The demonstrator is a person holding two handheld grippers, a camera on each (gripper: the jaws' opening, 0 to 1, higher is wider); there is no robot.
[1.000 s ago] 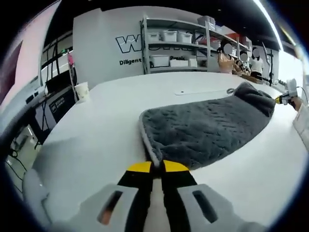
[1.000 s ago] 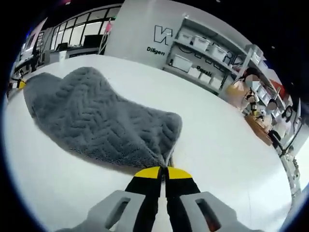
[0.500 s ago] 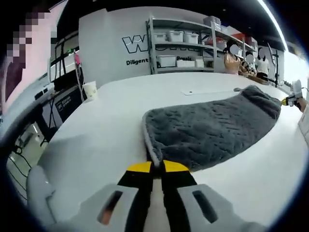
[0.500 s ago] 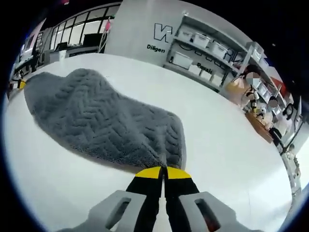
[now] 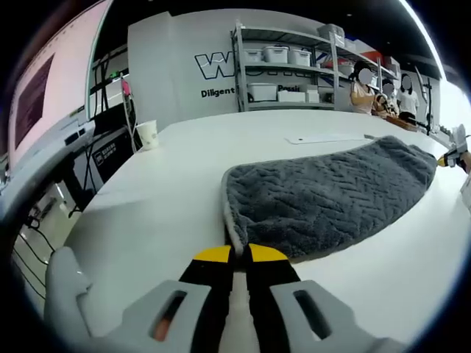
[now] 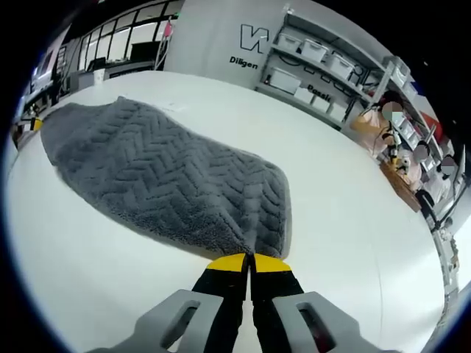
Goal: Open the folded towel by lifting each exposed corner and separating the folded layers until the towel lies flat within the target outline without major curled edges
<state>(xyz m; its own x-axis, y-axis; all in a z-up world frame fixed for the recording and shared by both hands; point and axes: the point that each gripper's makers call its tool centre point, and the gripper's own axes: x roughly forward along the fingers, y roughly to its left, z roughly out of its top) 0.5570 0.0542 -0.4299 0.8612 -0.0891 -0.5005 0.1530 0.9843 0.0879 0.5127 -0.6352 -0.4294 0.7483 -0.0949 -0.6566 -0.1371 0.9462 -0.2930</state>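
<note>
I am pinching 2 corners of the towel (image 5: 324, 193), 1 in each gripper. The left gripper (image 5: 239, 254) has its jaws closed on the near corner; the right gripper (image 6: 249, 263) is likewise clamped on its corner. The towel is spreading ahead of both sets of jaws across the table (image 5: 162, 184). To do this well, I judge I should be keeping even tension and lowering both corners together, so no edge curls.

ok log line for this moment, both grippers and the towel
left gripper: shut on corner of grey herringbone plush towel | right gripper: shut on opposite corner | towel: spread low over white table
</note>
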